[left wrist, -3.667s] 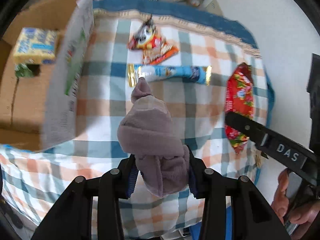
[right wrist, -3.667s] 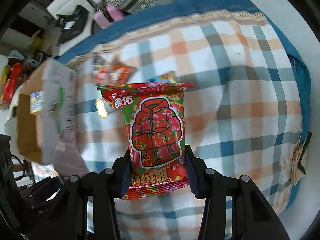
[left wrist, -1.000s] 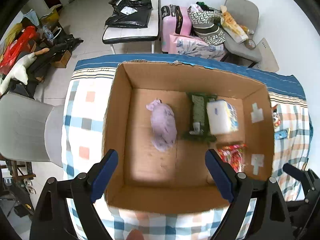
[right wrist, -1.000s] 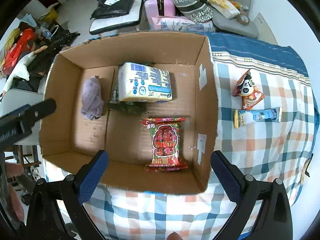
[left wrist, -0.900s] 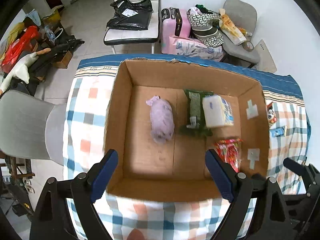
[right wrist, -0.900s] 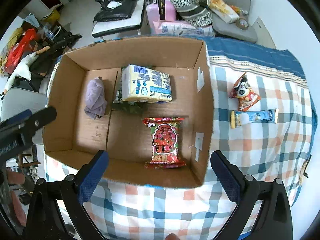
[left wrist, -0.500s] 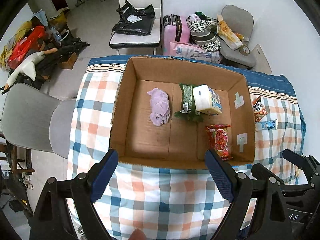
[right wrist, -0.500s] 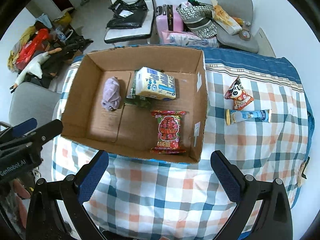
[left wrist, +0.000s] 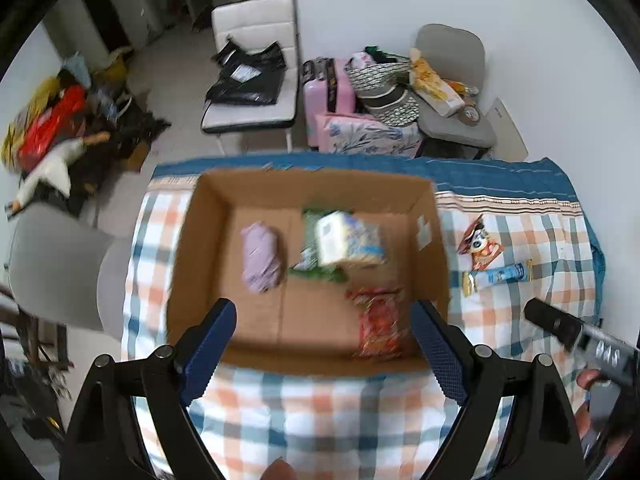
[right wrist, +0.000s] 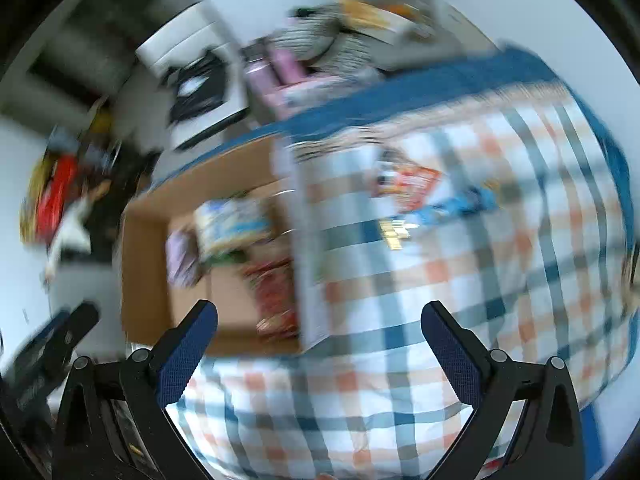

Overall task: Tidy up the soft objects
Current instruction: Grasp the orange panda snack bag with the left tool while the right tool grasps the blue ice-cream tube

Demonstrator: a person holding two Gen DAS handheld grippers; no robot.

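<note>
An open cardboard box sits on the plaid tablecloth. Inside lie a purple sock, a tissue pack on a green packet, and a red snack bag. My left gripper is open and empty, high above the box's near edge. My right gripper is open and empty, above the cloth to the right of the box; its view is blurred. On the cloth right of the box lie a panda snack bag and a blue tube packet.
Chairs, a pink suitcase and bags stand behind the table. A grey chair is at the left. The other gripper's black body shows at right.
Both grippers have let go of the sock and red bag, which now lie in the box, and pulled back and up. The right gripper has just swung to the right.
</note>
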